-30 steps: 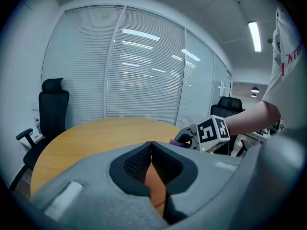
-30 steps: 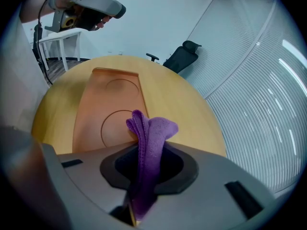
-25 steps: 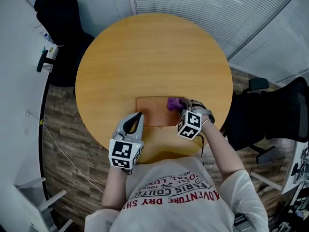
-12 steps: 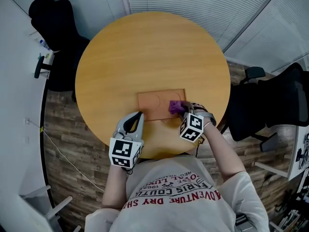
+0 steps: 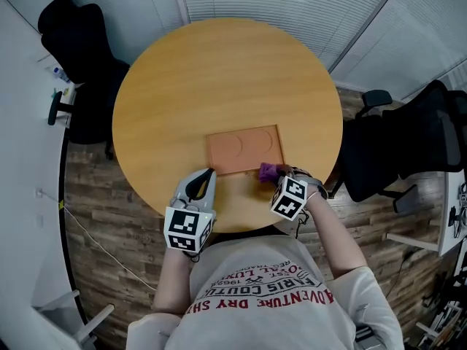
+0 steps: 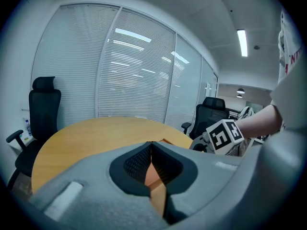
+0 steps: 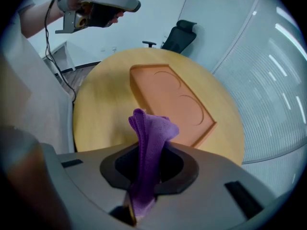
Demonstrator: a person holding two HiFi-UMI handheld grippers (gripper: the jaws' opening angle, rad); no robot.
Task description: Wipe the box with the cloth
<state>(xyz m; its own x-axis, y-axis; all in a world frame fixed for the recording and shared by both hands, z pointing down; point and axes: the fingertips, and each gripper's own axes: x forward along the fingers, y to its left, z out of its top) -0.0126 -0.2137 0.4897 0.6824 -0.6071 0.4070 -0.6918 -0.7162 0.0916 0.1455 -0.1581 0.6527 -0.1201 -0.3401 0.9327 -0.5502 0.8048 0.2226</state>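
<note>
A flat orange box (image 5: 244, 149) with two round recesses lies on the round wooden table (image 5: 226, 71), near its front edge. In the right gripper view the box (image 7: 170, 98) lies ahead of the jaws. My right gripper (image 5: 271, 172) is shut on a purple cloth (image 5: 267, 170), just off the box's front right corner. The cloth (image 7: 147, 152) stands up bunched between the jaws. My left gripper (image 5: 207, 175) hovers at the box's front left, shut with nothing in it. Its closed jaws (image 6: 152, 147) point across the table.
Black office chairs stand at the table's back left (image 5: 76, 42) and right (image 5: 408, 144). Window blinds (image 5: 292, 6) run along the far wall. A white desk edge (image 5: 29, 159) lies to the left. The person's torso is just below the grippers.
The right gripper with the purple cloth has drawn back from the box's top right part, off its front edge. The left gripper has stayed in place.
</note>
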